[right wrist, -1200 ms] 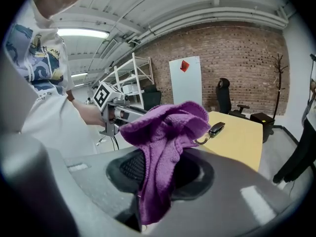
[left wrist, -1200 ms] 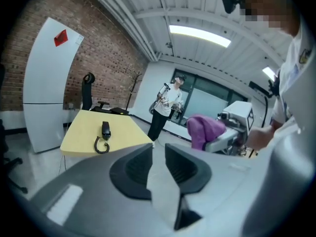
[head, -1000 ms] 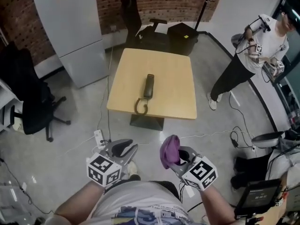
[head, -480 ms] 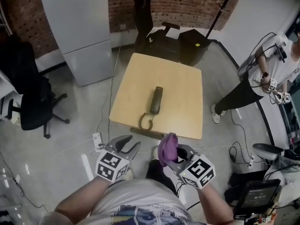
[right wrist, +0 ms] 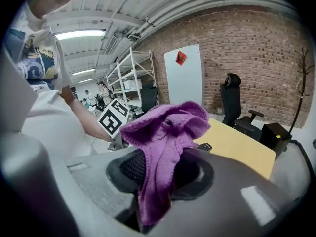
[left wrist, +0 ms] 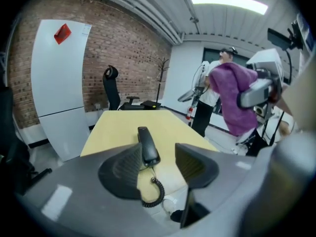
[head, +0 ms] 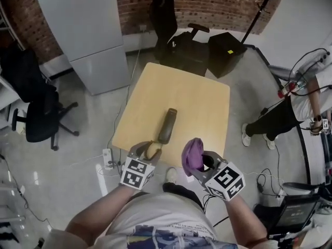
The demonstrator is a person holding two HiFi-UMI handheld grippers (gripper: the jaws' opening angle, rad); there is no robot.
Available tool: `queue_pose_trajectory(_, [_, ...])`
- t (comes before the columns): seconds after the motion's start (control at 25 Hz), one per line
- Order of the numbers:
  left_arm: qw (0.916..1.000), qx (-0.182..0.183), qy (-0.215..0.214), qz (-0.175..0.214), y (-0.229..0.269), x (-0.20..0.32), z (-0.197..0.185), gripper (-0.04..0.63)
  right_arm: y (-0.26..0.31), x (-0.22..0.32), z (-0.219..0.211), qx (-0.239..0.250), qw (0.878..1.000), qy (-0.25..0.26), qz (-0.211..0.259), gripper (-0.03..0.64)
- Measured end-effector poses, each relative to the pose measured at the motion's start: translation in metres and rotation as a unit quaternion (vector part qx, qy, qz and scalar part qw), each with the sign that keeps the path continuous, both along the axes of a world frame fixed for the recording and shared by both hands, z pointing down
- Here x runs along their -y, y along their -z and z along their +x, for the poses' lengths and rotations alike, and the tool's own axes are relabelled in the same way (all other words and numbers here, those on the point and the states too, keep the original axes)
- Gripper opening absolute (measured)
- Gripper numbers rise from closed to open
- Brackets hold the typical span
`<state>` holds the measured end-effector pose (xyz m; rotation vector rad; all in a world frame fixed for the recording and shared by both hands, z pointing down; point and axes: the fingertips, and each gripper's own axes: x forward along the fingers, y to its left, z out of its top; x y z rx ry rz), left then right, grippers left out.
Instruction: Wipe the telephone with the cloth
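The telephone (left wrist: 147, 146), a slim glossy black handset with a coiled cord (left wrist: 155, 194), lies on the pale wooden table (head: 197, 102) just beyond the left gripper (left wrist: 158, 164), long axis pointing away from it. Its ribbed jaws have just been opening, with nothing between them. The right gripper (right wrist: 160, 174) pinches the soft purple cloth (head: 192, 155), bunched above its jaws

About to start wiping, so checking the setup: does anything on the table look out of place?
Only the telephone: a bare handset lying on the table with no base in view, its coiled cord curling at the near edge, possibly overhanging. Nothing looks spilled or damaged.
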<state>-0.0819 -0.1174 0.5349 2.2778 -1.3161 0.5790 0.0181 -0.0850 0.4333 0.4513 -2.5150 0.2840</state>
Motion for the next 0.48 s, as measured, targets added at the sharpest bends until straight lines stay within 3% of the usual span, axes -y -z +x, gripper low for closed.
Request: queue_pose_trajectory(0.48, [0.9944, 0.064, 0.055, -0.064, -0.078, 0.088, 0.028, 0.27, -0.025, 0.051, 0.066, -0.014, 0.999, 0.002, -0.046, 0.117])
